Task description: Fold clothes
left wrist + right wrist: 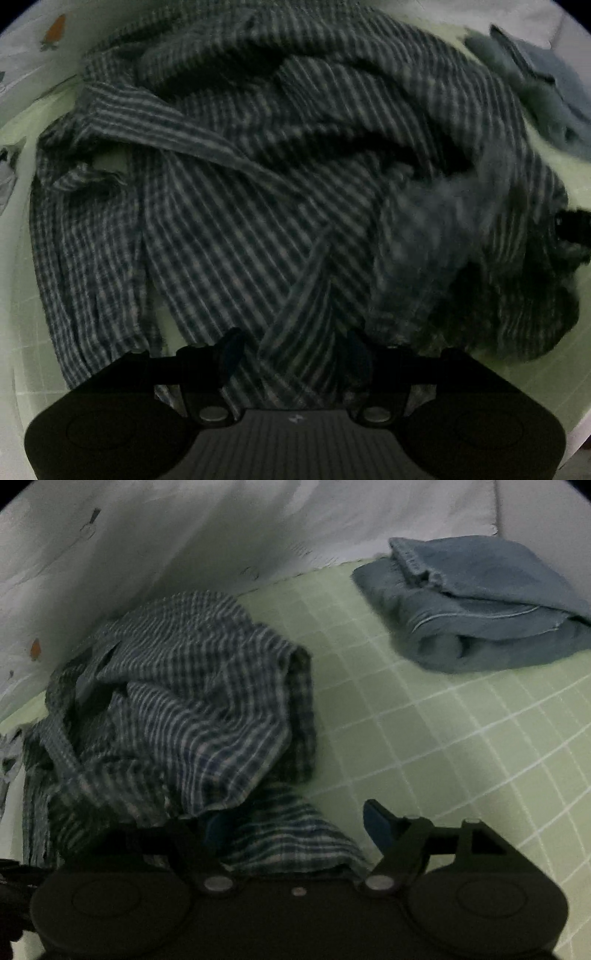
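Two fisheye views, each mounted just behind a handheld tool and looking forward along its fingers. The left wrist view sits very close above the crumpled checked shirt [258, 192], which fills nearly the whole frame. The right wrist view looks down and forward from slightly farther back, over green gridded bedding [461, 738]. Both views share the shirt, the green bedding, and the folded blue garment [476, 602] lying beyond.
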Tool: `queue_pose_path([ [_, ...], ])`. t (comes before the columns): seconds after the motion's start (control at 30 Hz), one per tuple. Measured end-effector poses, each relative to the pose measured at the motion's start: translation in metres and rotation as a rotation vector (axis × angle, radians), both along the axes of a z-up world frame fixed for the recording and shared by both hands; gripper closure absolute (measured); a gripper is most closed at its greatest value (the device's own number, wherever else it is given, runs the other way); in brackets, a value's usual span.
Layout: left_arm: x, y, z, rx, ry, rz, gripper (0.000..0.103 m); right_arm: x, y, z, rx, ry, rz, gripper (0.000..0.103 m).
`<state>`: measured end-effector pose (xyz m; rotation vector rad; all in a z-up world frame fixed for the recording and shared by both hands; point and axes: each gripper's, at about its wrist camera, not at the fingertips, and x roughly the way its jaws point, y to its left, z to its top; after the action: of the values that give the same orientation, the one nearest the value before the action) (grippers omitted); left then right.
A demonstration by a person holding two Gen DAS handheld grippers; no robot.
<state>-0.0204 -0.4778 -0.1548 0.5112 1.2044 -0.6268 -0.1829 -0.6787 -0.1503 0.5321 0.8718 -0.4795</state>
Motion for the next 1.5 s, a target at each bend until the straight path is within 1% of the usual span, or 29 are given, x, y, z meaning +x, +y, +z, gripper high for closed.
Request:
queue_pose_path([
  [0.03, -0.001, 0.002, 0.001, -0.015, 0.0, -0.01, 0.054, 0.001, 0.002, -0.001, 0.01, 0.007, 0.012, 0.031],
  [0.07, -0.003, 0.004, 0.002, -0.025, -0.006, -0.018, 0.079, 0.001, 0.004, -0.002, 0.02, 0.013, 0.022, 0.036],
  [0.1, -0.004, 0.007, 0.004, -0.026, -0.018, -0.015, 0.091, 0.002, 0.007, -0.003, 0.027, 0.021, 0.03, 0.051],
  [0.13, -0.004, 0.012, 0.005, -0.031, -0.018, 0.0, 0.098, 0.001, 0.01, -0.003, 0.031, 0.026, 0.038, 0.065],
  [0.17, -0.004, 0.017, 0.006, -0.037, -0.021, 0.018, 0.099, 0.0, 0.014, -0.002, 0.029, 0.026, 0.043, 0.071],
  [0.23, -0.006, 0.032, 0.01, -0.048, -0.057, 0.071, 0.1, -0.006, 0.022, 0.001, 0.017, 0.015, 0.049, 0.093],
  [0.27, -0.006, 0.044, 0.014, -0.05, -0.083, 0.1, 0.1, -0.01, 0.026, 0.004, 0.01, 0.004, 0.049, 0.095],
  [0.37, -0.007, 0.082, 0.026, -0.054, -0.161, 0.191, 0.1, -0.023, 0.042, 0.013, -0.022, -0.009, 0.038, 0.097],
  [0.43, -0.003, 0.113, 0.038, -0.049, -0.202, 0.275, 0.1, -0.028, 0.056, 0.016, -0.027, -0.009, 0.034, 0.098],
  [0.6, 0.01, 0.195, 0.062, -0.055, -0.257, 0.498, 0.1, -0.04, 0.086, 0.024, -0.034, 0.003, 0.021, 0.098],
  [0.67, 0.016, 0.224, 0.071, -0.029, -0.305, 0.558, 0.1, -0.045, 0.099, 0.026, -0.041, 0.013, 0.019, 0.098],
  [0.73, 0.02, 0.249, 0.073, 0.012, -0.336, 0.598, 0.1, -0.051, 0.106, 0.025, -0.045, 0.028, 0.027, 0.098],
  [0.77, 0.022, 0.261, 0.073, 0.025, -0.342, 0.616, 0.1, -0.054, 0.11, 0.023, -0.038, 0.034, 0.031, 0.098],
  [0.8, 0.023, 0.271, 0.07, 0.015, -0.319, 0.631, 0.1, -0.057, 0.113, 0.02, -0.027, 0.038, 0.028, 0.095],
  [0.87, 0.023, 0.291, 0.065, -0.003, -0.274, 0.655, 0.091, -0.061, 0.118, 0.015, -0.014, 0.038, 0.03, 0.079],
  [0.9, 0.018, 0.295, 0.062, -0.01, -0.257, 0.65, 0.089, -0.061, 0.121, 0.015, -0.018, 0.033, 0.032, 0.06],
  [0.93, 0.014, 0.298, 0.06, -0.017, -0.239, 0.645, 0.086, -0.062, 0.124, 0.015, -0.023, 0.024, 0.034, 0.051],
  [0.97, 0.01, 0.301, 0.057, -0.023, -0.223, 0.638, 0.08, -0.063, 0.127, 0.015, -0.028, 0.015, 0.035, 0.05],
  [1.0, 0.008, 0.3, 0.054, -0.022, -0.212, 0.622, 0.077, -0.062, 0.129, 0.015, -0.028, 0.01, 0.035, 0.046],
  [1.03, 0.006, 0.299, 0.051, -0.022, -0.201, 0.607, 0.072, -0.06, 0.13, 0.015, -0.025, 0.005, 0.035, 0.036],
  [1.07, 0.004, 0.298, 0.048, -0.021, -0.189, 0.592, 0.072, -0.059, 0.131, 0.015, -0.022, 0.001, 0.035, 0.032],
  [1.17, -0.002, 0.295, 0.04, -0.02, -0.156, 0.546, 0.072, -0.054, 0.14, 0.016, -0.036, -0.003, 0.036, 0.031],
  [1.27, -0.006, 0.293, 0.033, -0.003, -0.136, 0.505, 0.072, -0.051, 0.15, 0.022, -0.078, -0.027, 0.042, 0.029],
  [1.3, -0.006, 0.293, 0.031, 0.01, -0.135, 0.496, 0.071, -0.051, 0.154, 0.025, -0.096, -0.039, 0.045, 0.027],
  [1.37, -0.004, 0.298, 0.025, 0.02, -0.123, 0.488, 0.07, -0.047, 0.161, 0.028, -0.135, -0.042, 0.056, 0.021],
  [1.4, -0.003, 0.298, 0.023, 0.024, -0.116, 0.484, 0.068, -0.043, 0.163, 0.029, -0.15, -0.034, 0.068, 0.019],
  [1.5, 0.0, 0.302, 0.017, 0.042, -0.103, 0.472, 0.065, -0.03, 0.167, 0.021, -0.18, 0.032, 0.09, 0.019],
])
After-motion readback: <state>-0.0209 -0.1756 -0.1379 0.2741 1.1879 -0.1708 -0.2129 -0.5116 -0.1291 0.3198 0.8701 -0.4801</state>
